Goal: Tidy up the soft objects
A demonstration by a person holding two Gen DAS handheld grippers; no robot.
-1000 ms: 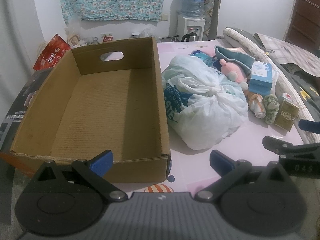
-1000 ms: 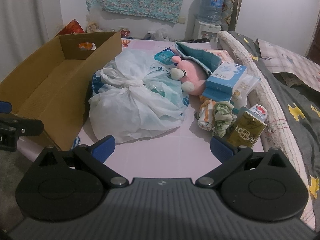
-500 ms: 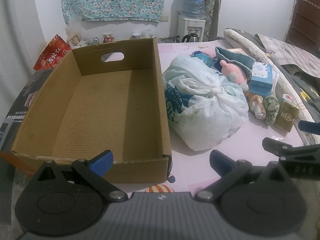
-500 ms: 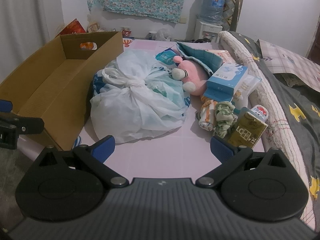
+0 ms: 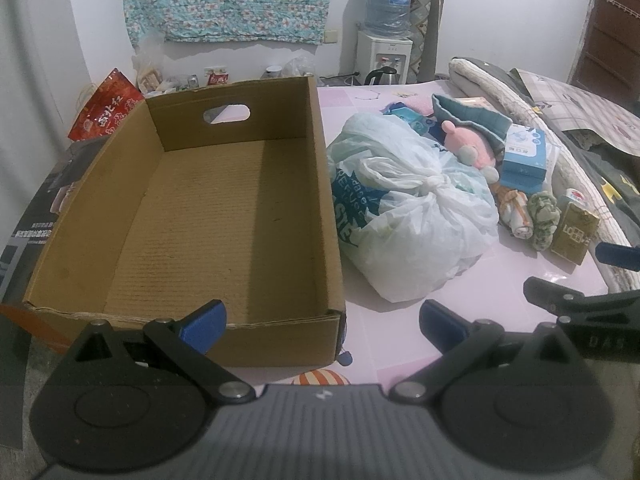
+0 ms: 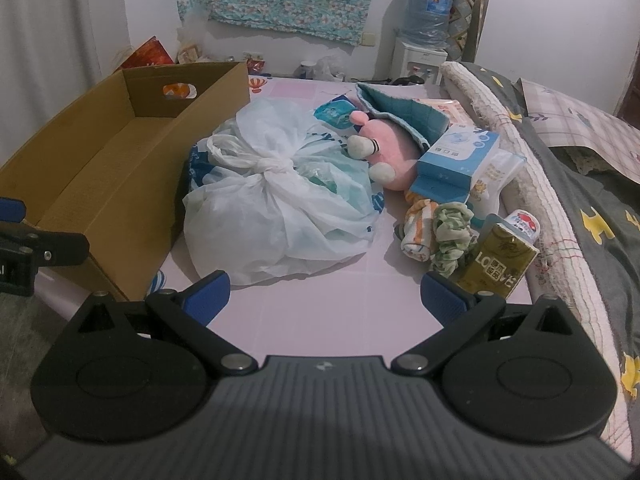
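An empty cardboard box (image 5: pixel 216 216) (image 6: pixel 100 176) lies at the left of the pink surface. Beside it sits a knotted white plastic bag (image 5: pixel 408 216) (image 6: pixel 280 208). Behind the bag lie a pink plush toy (image 5: pixel 468 148) (image 6: pixel 388 152) under a teal quilted cushion (image 6: pixel 404 114), a blue tissue pack (image 6: pixel 460 156), and rolled cloths (image 6: pixel 436 236) (image 5: pixel 528 216). My left gripper (image 5: pixel 322 322) hangs open over the box's near right corner. My right gripper (image 6: pixel 324 296) is open above bare surface in front of the bag. Neither holds anything.
A gold carton (image 6: pixel 498 268) and a small red-white can (image 6: pixel 522 224) stand by the cloths. Rolled bedding and a grey blanket (image 6: pixel 560 184) run along the right. A water dispenser (image 6: pixel 420 32) and red bag (image 5: pixel 106 108) stand at the back wall.
Both grippers drifted slightly; the view in each shifted a little, with the bag and box sitting a touch further off. Nothing was grasped or moved.
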